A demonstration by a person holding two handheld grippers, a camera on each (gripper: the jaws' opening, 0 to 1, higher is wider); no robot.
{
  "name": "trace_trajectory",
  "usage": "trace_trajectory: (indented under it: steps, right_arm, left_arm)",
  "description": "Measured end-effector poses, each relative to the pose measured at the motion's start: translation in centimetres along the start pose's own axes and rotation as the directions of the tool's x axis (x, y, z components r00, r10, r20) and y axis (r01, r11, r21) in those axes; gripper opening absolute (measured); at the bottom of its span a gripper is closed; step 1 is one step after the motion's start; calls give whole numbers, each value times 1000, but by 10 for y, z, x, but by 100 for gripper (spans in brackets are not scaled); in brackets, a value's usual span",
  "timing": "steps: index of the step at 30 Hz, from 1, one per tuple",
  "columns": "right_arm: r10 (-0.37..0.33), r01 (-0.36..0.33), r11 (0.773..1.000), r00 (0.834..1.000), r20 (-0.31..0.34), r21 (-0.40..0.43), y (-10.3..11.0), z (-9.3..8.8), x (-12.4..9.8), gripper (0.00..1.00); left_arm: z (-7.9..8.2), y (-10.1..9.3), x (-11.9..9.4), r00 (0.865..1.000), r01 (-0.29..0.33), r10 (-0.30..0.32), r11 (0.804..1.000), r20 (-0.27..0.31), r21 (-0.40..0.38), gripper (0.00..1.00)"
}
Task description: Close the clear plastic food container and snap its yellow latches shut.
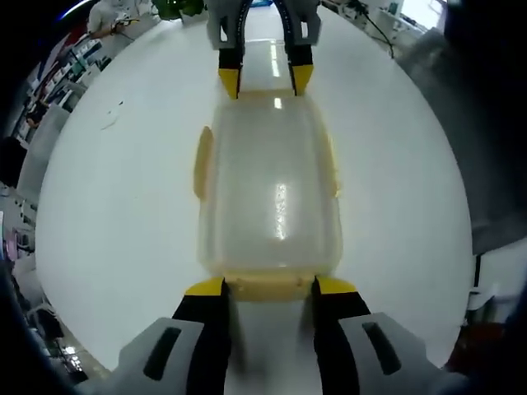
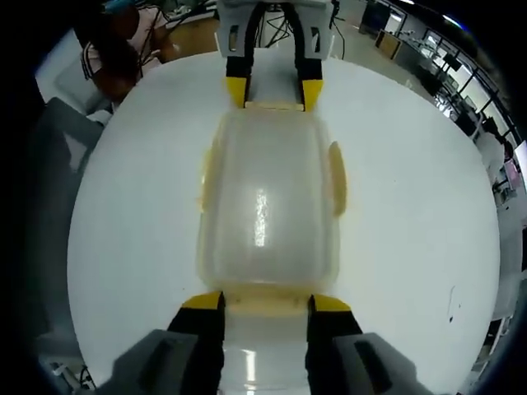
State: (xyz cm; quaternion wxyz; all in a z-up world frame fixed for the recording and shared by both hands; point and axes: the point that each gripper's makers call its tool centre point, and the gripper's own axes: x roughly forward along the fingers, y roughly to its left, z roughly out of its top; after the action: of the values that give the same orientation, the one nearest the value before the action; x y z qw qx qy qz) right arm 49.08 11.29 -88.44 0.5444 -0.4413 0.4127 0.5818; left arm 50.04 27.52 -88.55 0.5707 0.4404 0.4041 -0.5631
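Left claw [image 1: 263,286]: rises from the bottom of the left gripper view, jaws parted, yellow tips level with each other at the near end latch [image 1: 268,286] of the container [image 1: 268,189], one tip on each side of it.
Left claw fingers [image 1: 206,288]: black with yellow tips, seemingly touching the latch's two ends; contact hard to confirm.
Right claw [image 2: 263,303]: rises from the bottom of the right gripper view, jaws parted, tips flanking the latch [image 2: 268,300] at its own end of the container.
Facing: claws point at each other across the container, each seen at the far end in the other's view.
Grip: neither closed on anything.
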Motion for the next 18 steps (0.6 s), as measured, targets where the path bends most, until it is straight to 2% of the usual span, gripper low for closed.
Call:
trace_trajectory:
  steps: [3,7,12,18]
  right_arm:
    - [-3,3,1000,1000,14,-11,1,6,-7,36]
    - [-14,14,999,1000,-4,-31,-1,7,-15,36]
    - [-25,25,999,1000,9,-33,-2,10,-31,36]
    - [-44,45,997,999,12,-56,-6,11,-48,36]
  left_arm:
    - [-3,-3,-4,1000,-10,10,1000,-22,-12,36]
    - [1,-3,-13,1000,-14,14,999,-1,-40,36]
    - [5,-1,-25,999,-31,31,999,8,-43,36]
    - [15,2,-43,997,-51,54,996,50,-68,36]
